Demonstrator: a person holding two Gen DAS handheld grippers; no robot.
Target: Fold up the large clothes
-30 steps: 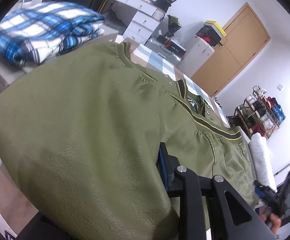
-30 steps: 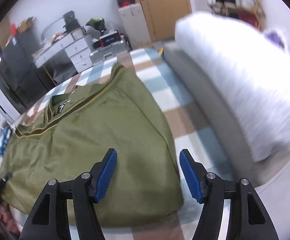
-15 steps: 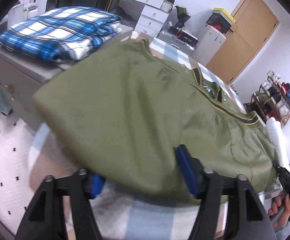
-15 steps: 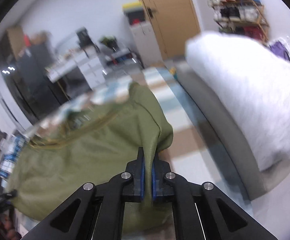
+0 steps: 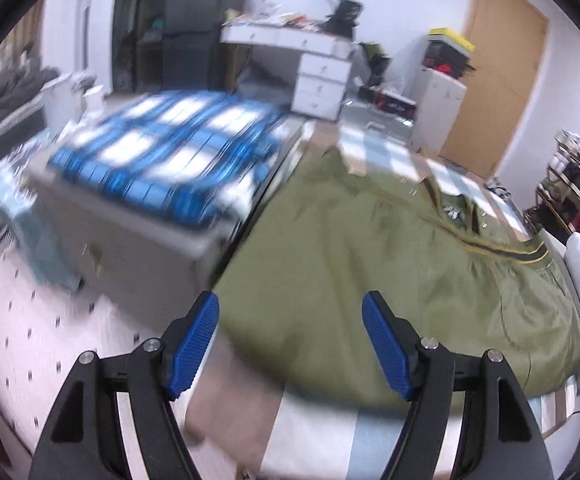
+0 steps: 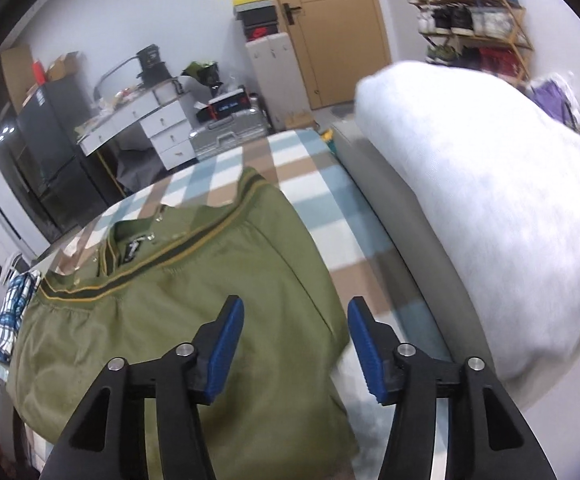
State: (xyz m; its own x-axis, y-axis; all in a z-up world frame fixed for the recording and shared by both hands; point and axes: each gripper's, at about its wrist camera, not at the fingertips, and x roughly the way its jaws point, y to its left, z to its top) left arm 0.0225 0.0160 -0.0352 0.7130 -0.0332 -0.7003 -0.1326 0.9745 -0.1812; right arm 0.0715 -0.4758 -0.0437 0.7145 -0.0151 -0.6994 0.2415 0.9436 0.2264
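An olive-green bomber jacket with dark, yellow-edged ribbed trim (image 6: 178,320) lies folded and flat on a bed covered by a checked cloth of pale blue, tan and white squares (image 6: 313,208). The left gripper (image 5: 290,344) hovers above the jacket's near left edge, its blue ribbed pads spread wide with nothing pinched between them. The right gripper (image 6: 294,346) hangs over the jacket's near right edge; its jaws have just been opening and now stand apart, the fabric lying loose beneath them and not touched by the pads. A fluffy white rolled duvet (image 6: 481,208) lies to the right of the jacket, apart from it. To the jacket's left, a folded blue-and-white plaid garment (image 5: 170,152) rests on a grey cabinet (image 5: 130,248), blurred in the left wrist view.
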